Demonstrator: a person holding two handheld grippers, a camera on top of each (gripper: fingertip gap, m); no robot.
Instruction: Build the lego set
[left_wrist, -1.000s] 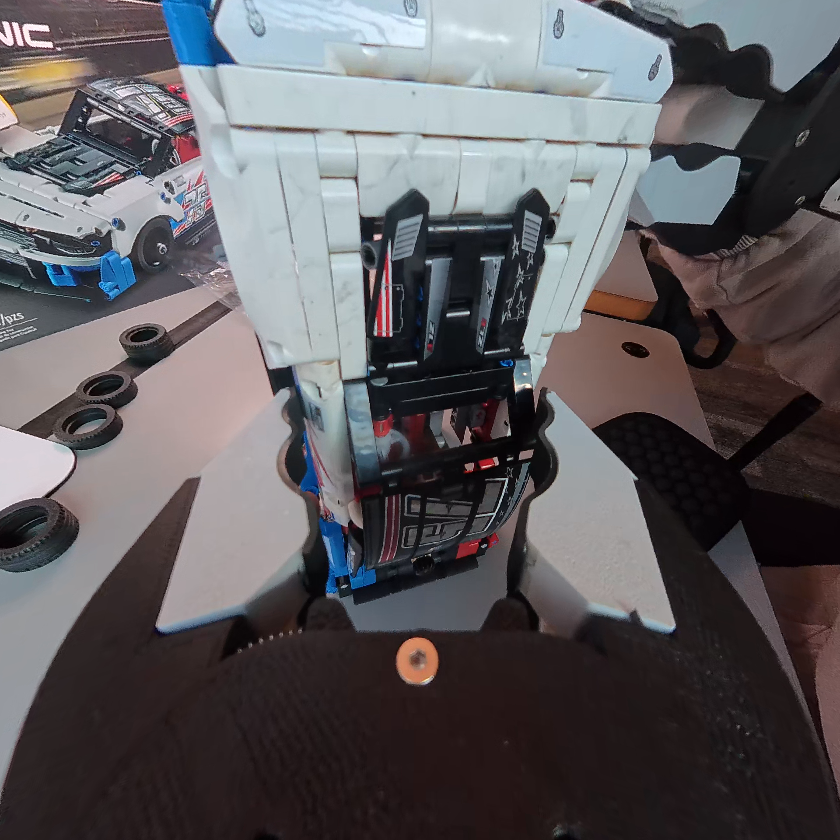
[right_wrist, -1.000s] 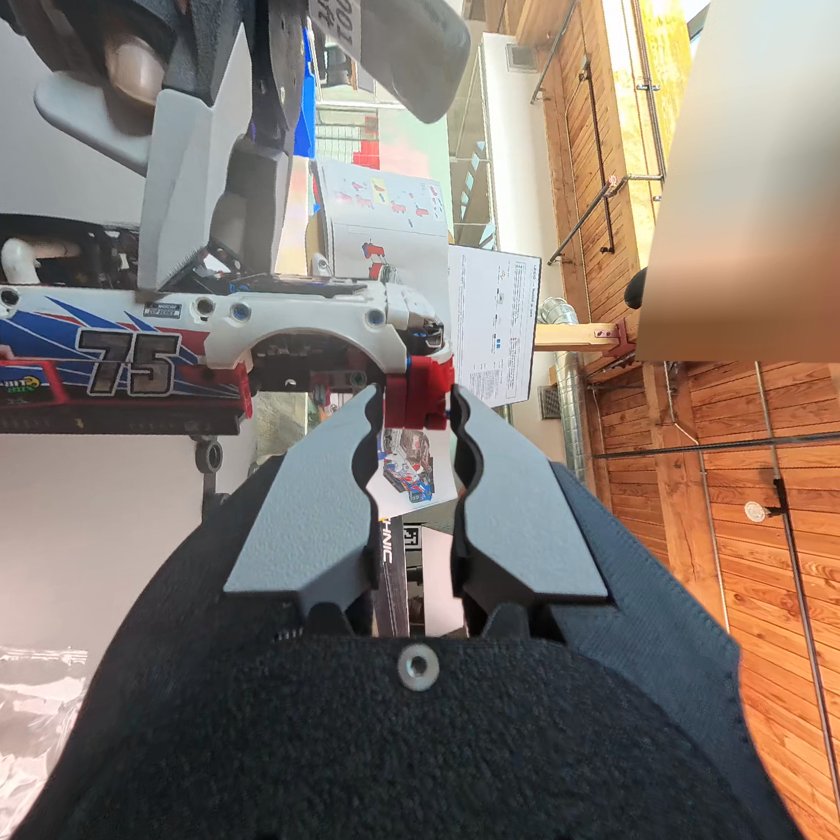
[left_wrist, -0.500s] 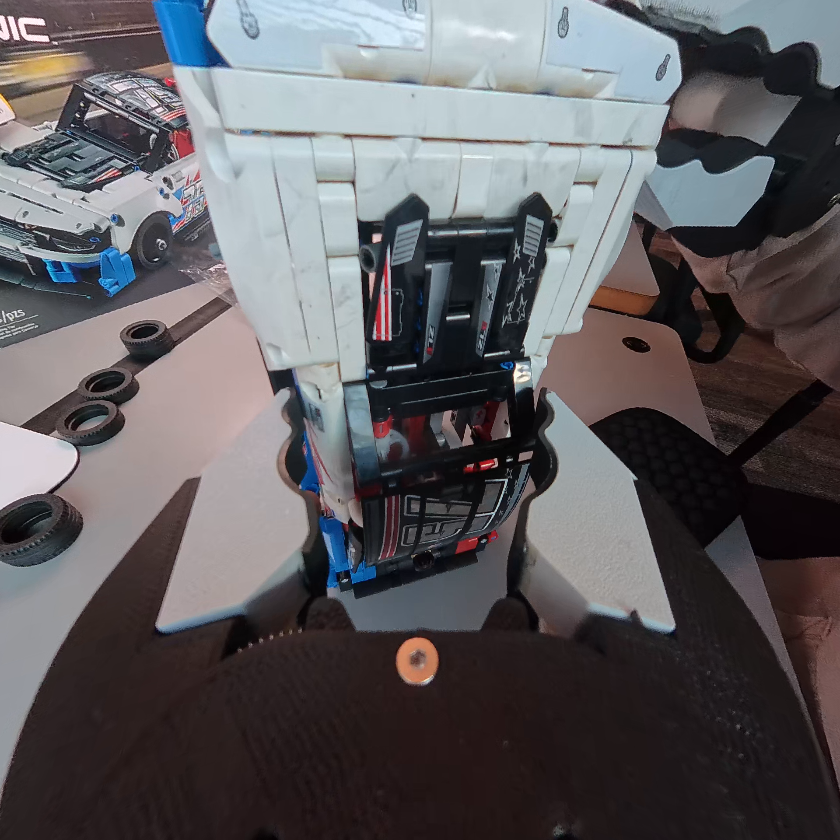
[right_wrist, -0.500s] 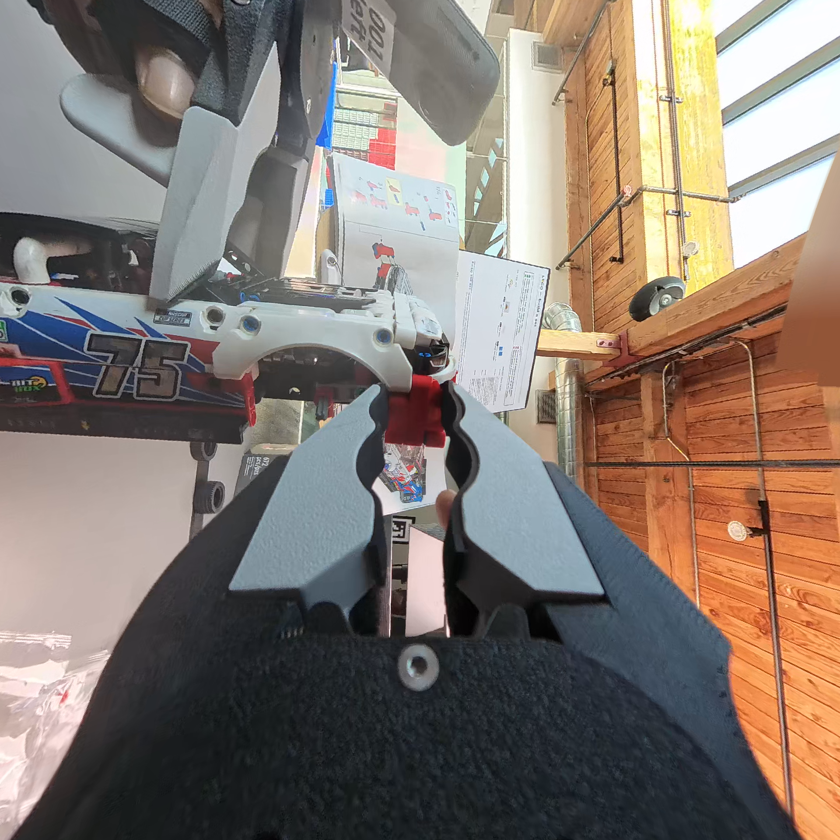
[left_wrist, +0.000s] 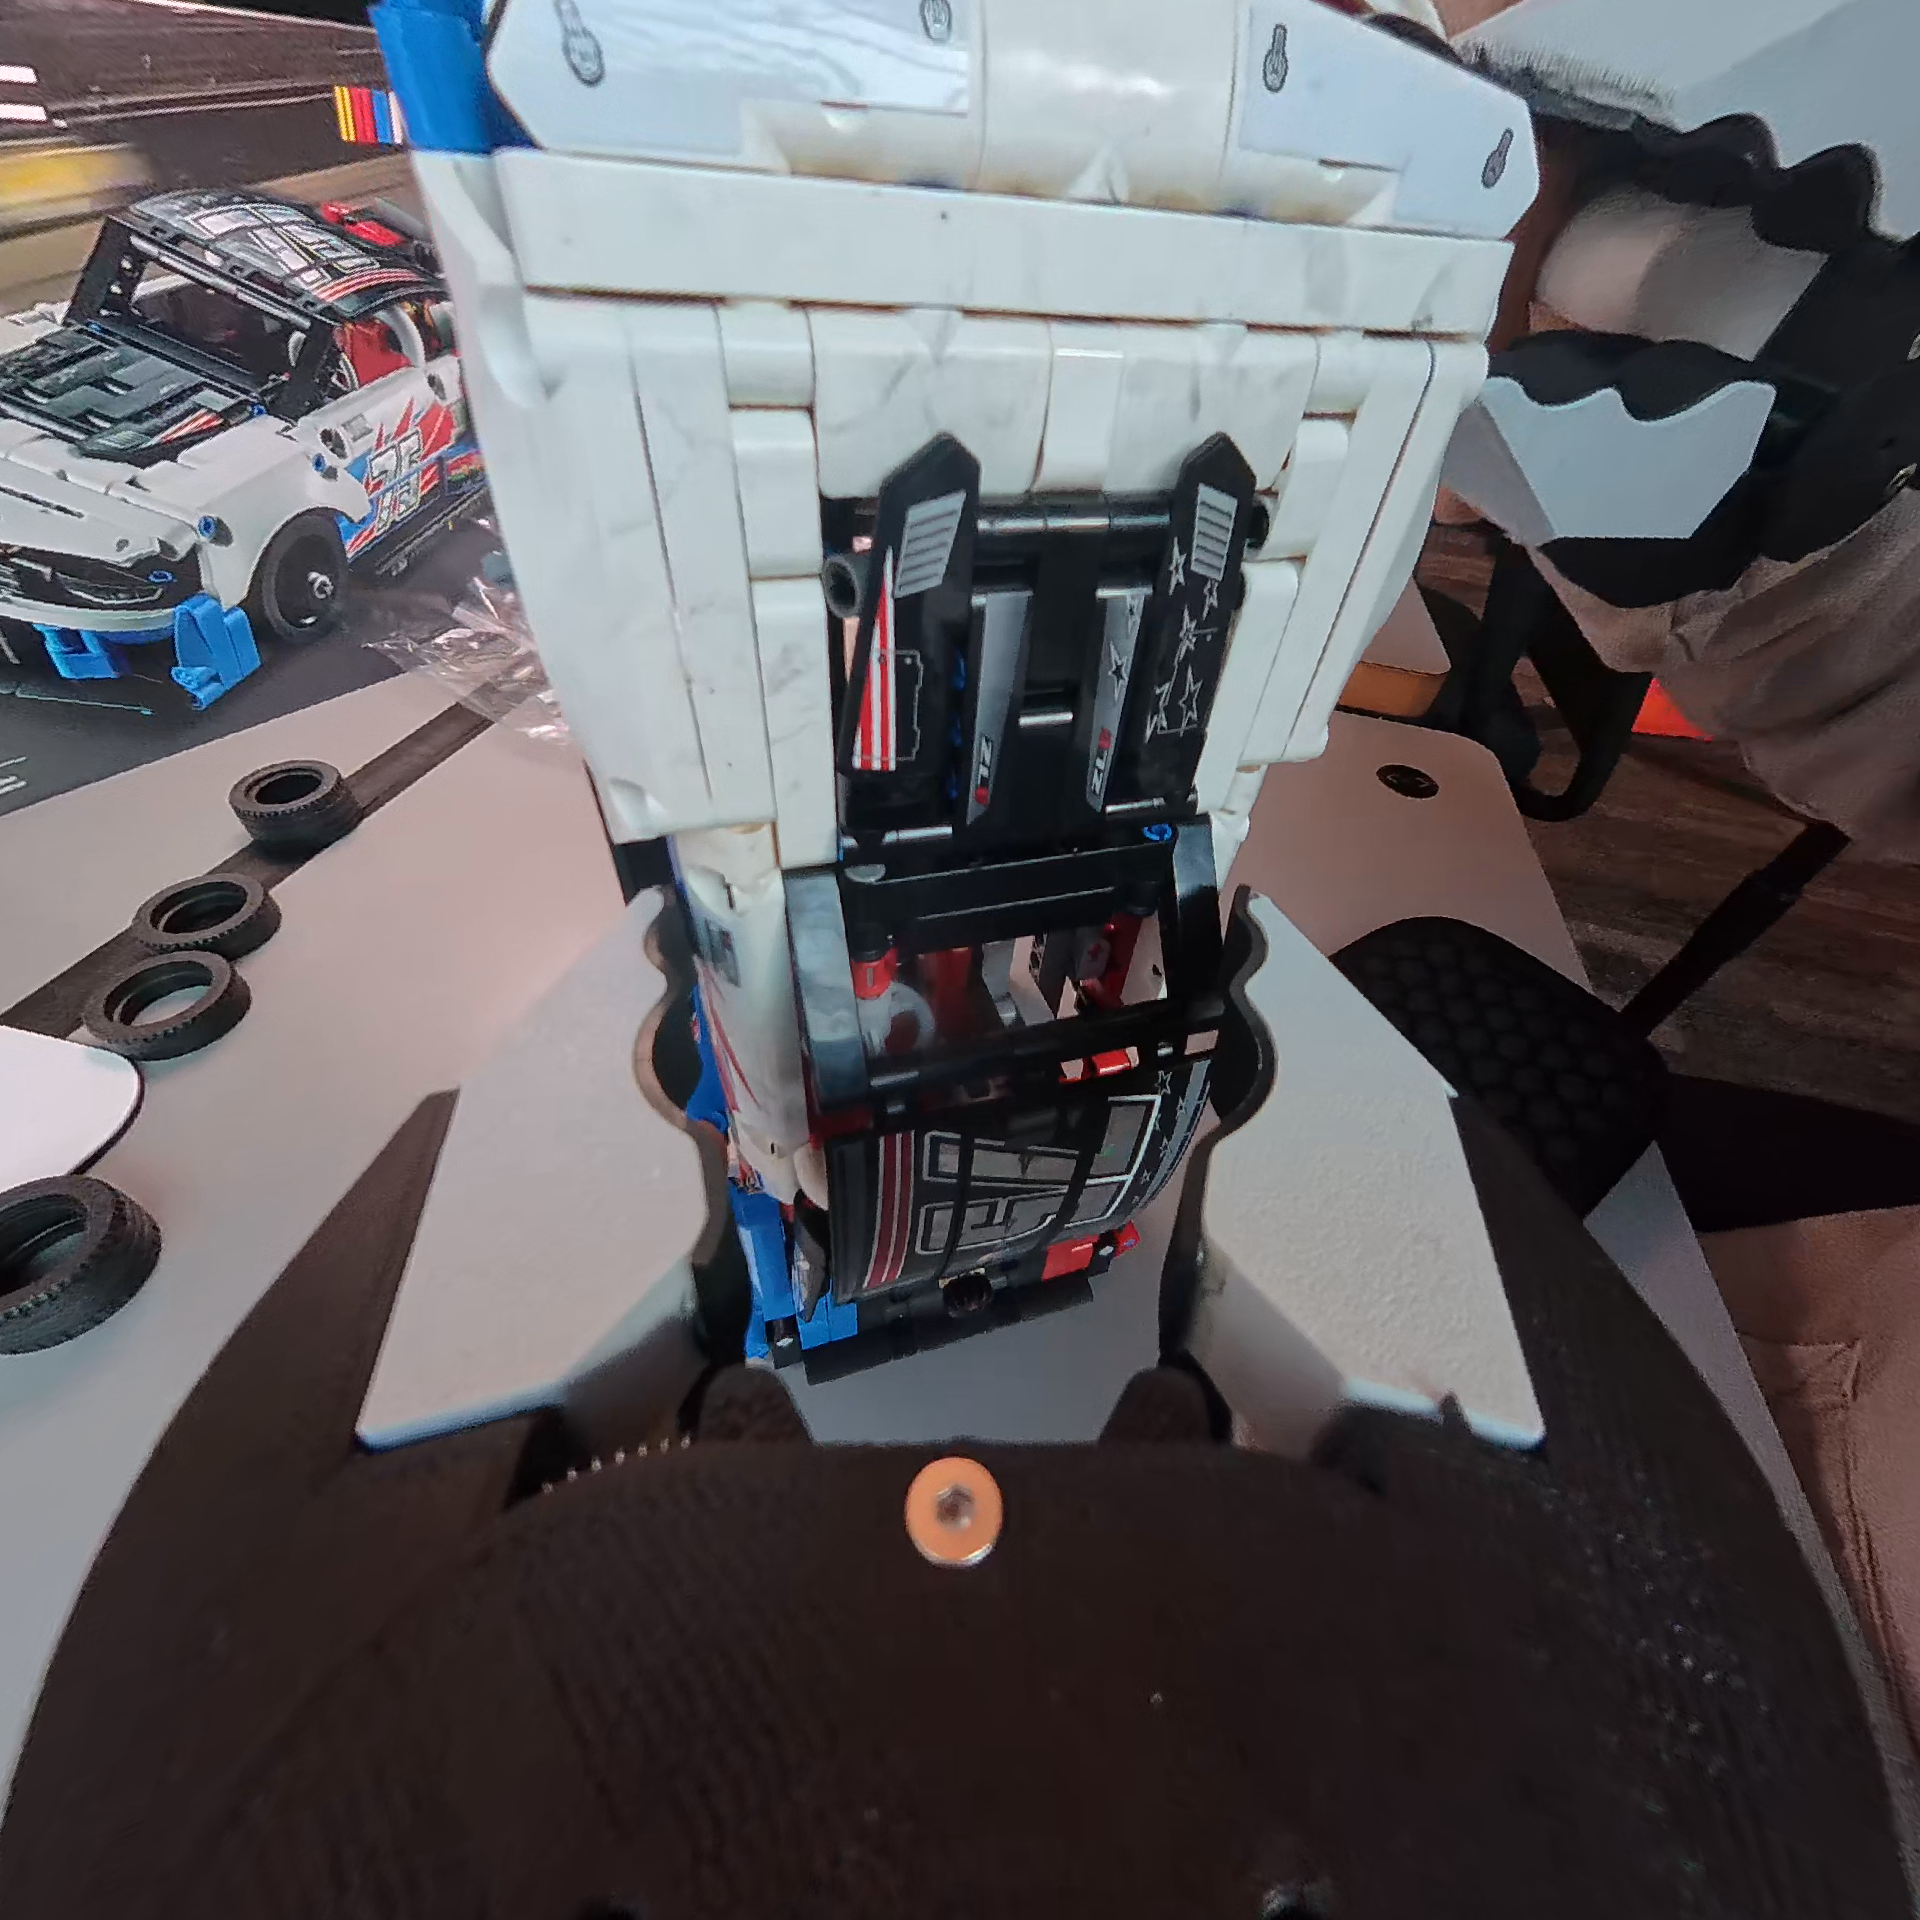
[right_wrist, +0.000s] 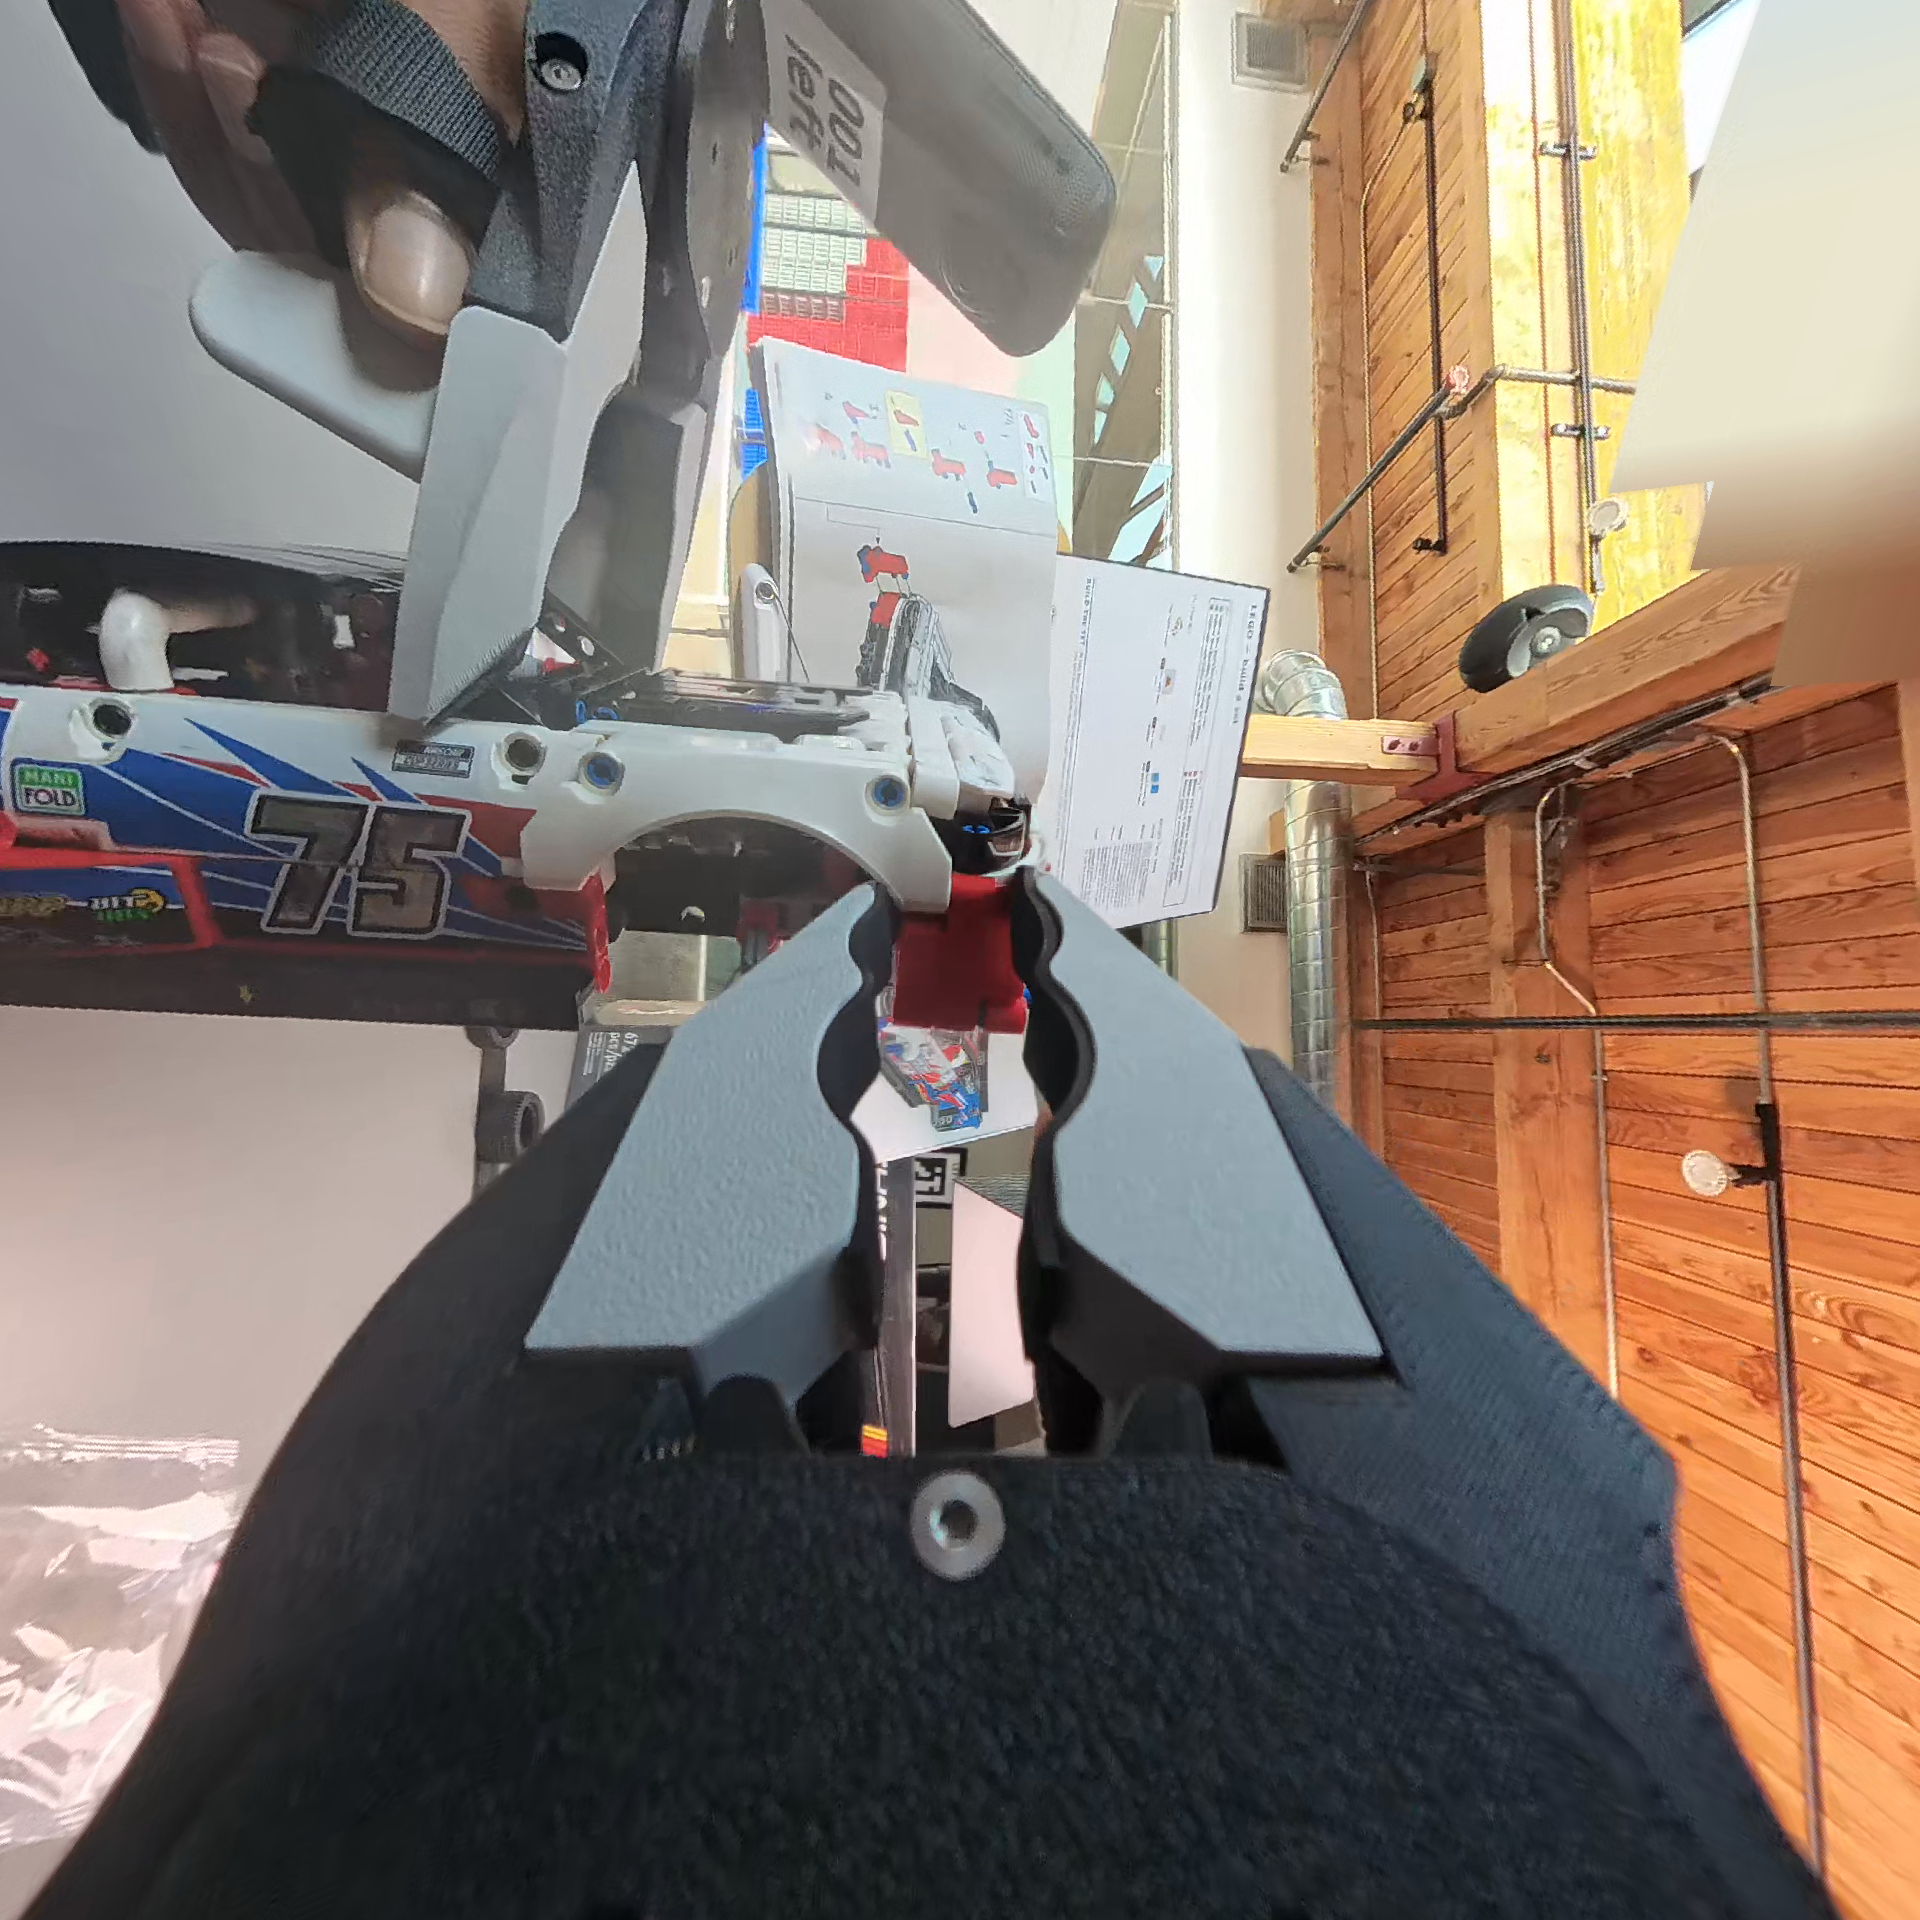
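Observation:
My left gripper (left_wrist: 951, 997) is shut on the white, blue and red lego race car (left_wrist: 966, 416), gripping its cabin from both sides and holding it in the air, nose away from the camera. In the right wrist view the car (right_wrist: 499, 821) shows side-on with the left gripper (right_wrist: 540, 540) clamped on top. My right gripper (right_wrist: 956, 935) is shut on a red lego piece (right_wrist: 951, 951) held right under the car's front corner, touching it. The right gripper also shows at the upper right of the left wrist view (left_wrist: 1662, 364).
Several loose black tyres (left_wrist: 197, 914) lie on the grey table (left_wrist: 436, 883) at the left. The set's box (left_wrist: 208, 416) lies behind them. An instruction booklet (right_wrist: 935, 520) stands behind the car. Clear plastic bags (right_wrist: 94, 1579) lie at the lower left. A black chair seat (left_wrist: 1496, 1039) is to the right.
My right gripper has closed in on the car's front corner with the red piece and tightened on it. The left gripper holds the car nearly still.

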